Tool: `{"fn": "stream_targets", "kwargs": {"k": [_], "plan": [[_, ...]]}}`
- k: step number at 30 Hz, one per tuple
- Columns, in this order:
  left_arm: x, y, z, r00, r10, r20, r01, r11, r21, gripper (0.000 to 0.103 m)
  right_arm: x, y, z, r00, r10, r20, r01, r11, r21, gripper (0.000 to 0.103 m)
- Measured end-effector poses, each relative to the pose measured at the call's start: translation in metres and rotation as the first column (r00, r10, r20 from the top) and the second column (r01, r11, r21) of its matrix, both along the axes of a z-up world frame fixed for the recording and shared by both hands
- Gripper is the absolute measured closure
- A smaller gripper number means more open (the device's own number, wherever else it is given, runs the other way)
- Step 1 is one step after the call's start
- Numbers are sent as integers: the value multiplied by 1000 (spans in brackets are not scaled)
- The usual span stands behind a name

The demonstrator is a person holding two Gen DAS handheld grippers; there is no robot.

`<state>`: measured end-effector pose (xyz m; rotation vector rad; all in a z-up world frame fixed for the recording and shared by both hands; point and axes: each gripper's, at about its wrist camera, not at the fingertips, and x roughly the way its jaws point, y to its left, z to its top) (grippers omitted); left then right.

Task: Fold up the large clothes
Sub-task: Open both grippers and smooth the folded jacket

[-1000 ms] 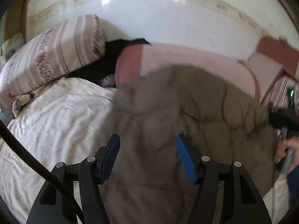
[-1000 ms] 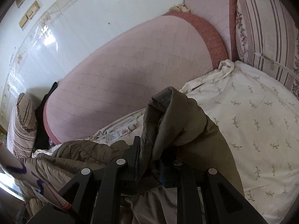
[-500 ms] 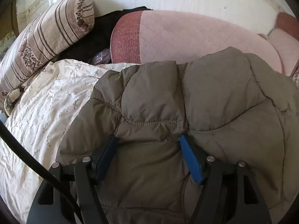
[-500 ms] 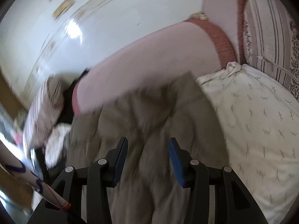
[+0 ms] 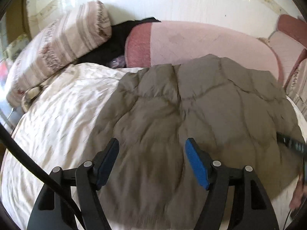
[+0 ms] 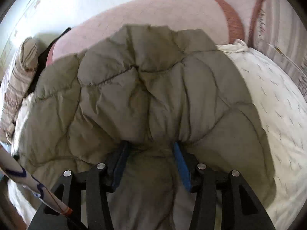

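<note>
An olive-brown quilted puffer jacket lies spread on the white patterned bed sheet. My left gripper hovers over the jacket's near part, open, with only the flat fabric below its blue pads. In the right wrist view the same jacket fills the middle. My right gripper has its tips sunk into the puffy cloth and its jaws are opening. A bulge of jacket sits between them, and the pads do not pinch it. The right gripper's black frame and a hand show at the left wrist view's right edge.
A long pink bolster runs along the white wall behind the jacket. A striped pillow and a black garment lie at the far left. Another striped pillow stands at the right. A white strap with blue marks crosses the lower left.
My right gripper was shut on a bunched fold of the jacket and has opened. The jacket has dropped and now lies spread flat on the bed. The left gripper stayed open.
</note>
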<state>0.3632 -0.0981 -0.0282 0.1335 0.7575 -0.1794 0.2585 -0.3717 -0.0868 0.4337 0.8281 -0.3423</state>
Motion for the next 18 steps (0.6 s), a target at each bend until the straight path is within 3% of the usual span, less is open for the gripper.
{"fn": "stream_targets", "kwargs": {"k": [2, 7, 12, 18], "plan": [[-26, 12, 1, 1000, -13, 10, 13, 1000, -1, 32, -22, 10, 16, 998, -26, 61, 24, 999, 28, 50], [-64, 32, 0, 999, 8, 46, -6, 999, -43, 32, -65, 78, 45, 980, 52, 191, -53, 999, -2, 49], [-57, 52, 1, 994, 78, 72, -72, 994, -83, 32, -63, 121, 52, 969, 120, 214, -95, 987, -127, 49], [-21, 72, -31, 989, 146, -19, -147, 986, -80, 32, -22, 134, 17, 978, 164, 126, -135, 968, -212, 49]]}}
